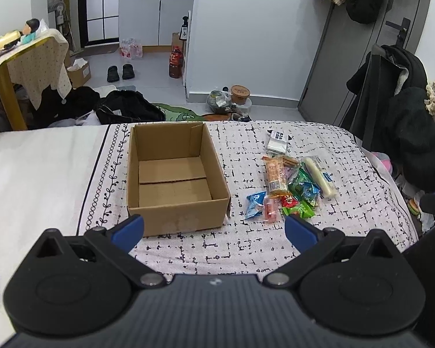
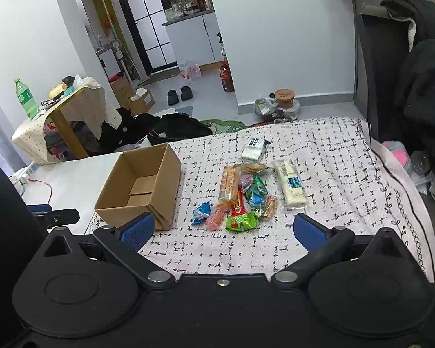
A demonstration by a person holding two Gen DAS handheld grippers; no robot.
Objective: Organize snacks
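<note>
An open, empty cardboard box (image 1: 174,174) (image 2: 142,187) stands on the patterned bedspread (image 1: 275,246). To its right lies a heap of snack packets (image 1: 287,188) (image 2: 240,197): a long orange biscuit pack (image 1: 275,177), a white stick pack (image 1: 322,178) (image 2: 290,182), a blue packet (image 1: 255,203) (image 2: 201,211), green packets (image 2: 242,221) and a white pack (image 1: 278,140) (image 2: 253,148) farther back. My left gripper (image 1: 214,232) is open just before the box's near wall, holding nothing. My right gripper (image 2: 223,229) is open in front of the heap, holding nothing.
The bed's far edge drops to a cluttered floor with black bags (image 1: 127,107), shoes (image 1: 120,72) and a red bottle (image 1: 175,61). A draped side table (image 2: 63,107) stands at the left. Dark coats (image 1: 406,110) hang on a chair at the right.
</note>
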